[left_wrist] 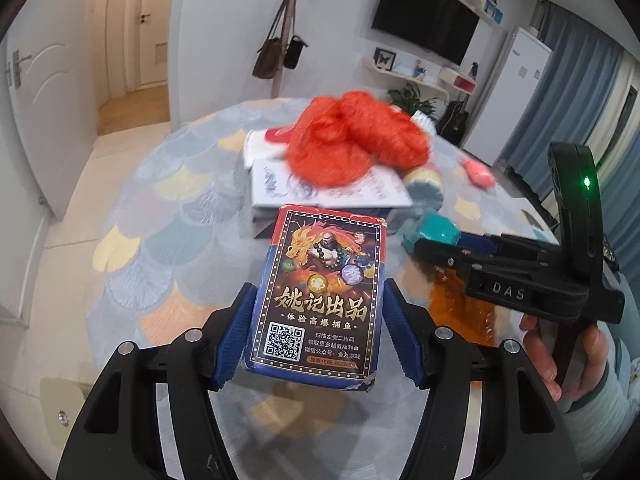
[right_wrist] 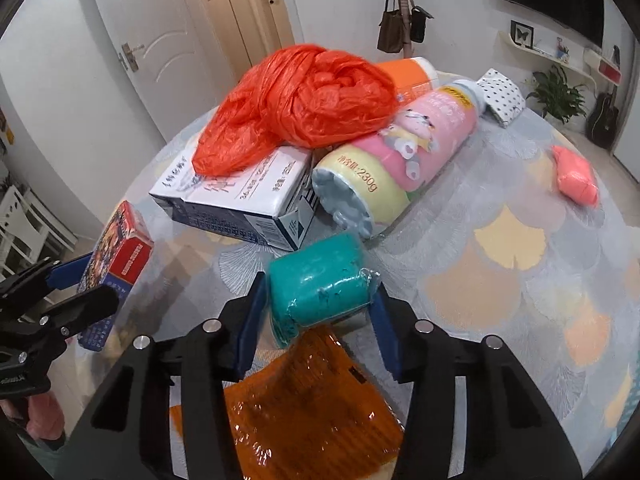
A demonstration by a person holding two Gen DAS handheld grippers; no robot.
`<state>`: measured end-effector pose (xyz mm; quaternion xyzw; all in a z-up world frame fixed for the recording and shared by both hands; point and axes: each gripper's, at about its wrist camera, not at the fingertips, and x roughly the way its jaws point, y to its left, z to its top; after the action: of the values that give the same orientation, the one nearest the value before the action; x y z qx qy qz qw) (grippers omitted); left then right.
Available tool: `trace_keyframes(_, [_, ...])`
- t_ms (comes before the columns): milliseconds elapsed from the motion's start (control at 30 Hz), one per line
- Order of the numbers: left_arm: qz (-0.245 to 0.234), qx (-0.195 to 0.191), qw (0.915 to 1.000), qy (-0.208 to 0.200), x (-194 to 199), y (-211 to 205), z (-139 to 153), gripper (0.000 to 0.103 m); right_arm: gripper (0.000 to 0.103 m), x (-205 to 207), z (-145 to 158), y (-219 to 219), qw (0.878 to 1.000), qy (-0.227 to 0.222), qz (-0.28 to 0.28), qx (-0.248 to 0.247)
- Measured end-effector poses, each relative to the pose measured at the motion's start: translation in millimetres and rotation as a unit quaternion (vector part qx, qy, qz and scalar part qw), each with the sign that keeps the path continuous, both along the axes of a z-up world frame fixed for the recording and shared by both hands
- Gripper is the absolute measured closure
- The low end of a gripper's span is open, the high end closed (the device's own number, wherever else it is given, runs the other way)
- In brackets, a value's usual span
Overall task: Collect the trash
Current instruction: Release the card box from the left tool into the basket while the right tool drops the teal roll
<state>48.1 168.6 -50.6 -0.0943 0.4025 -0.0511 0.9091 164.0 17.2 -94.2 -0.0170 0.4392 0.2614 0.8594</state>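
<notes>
My left claw (left_wrist: 316, 328) clamps the card box (left_wrist: 320, 292) by its long sides, lifted clear of the surface (left_wrist: 168, 200); I should keep it level so it cannot slip. My right claw (right_wrist: 316, 312) straddles the teal packet (right_wrist: 320, 280), its pads at both ends. I judge I should firm the pinch before lifting, since the wrap looks soft. Just below it, at six o'clock, lies an orange wrapper (right_wrist: 304, 400) that could snag. At twelve o'clock the red plastic bag (right_wrist: 300, 100) sits atop the white carton (right_wrist: 240, 196), with the pink bottle (right_wrist: 404, 152) touching it. A pink packet (right_wrist: 576, 176) lies well apart at two o'clock.
</notes>
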Motion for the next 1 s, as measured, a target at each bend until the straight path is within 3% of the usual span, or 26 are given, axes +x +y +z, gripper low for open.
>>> trace_keyframes(300, [-0.060, 0.003, 0.9964, -0.060, 18, -56, 43, 0.042, 0.057, -13, 47, -68, 0.996, -0.062, -0.057, 0.026])
trace_keyframes(467, [-0.091, 0.002, 0.9931, -0.074, 42, -94, 58, 0.042, 0.057, -13, 72, -110, 0.991, -0.091, -0.094, 0.035])
trace_keyframes(733, [-0.154, -0.001, 0.9838, -0.092, 80, -172, 82, 0.042, 0.057, -17, 92, -200, 0.972, -0.134, -0.191, 0.031])
trace_keyframes(1000, [-0.227, -0.004, 0.9712, -0.071, 114, -275, 73, 0.042, 0.057, -16, 75, -307, 0.944, -0.117, -0.308, 0.033])
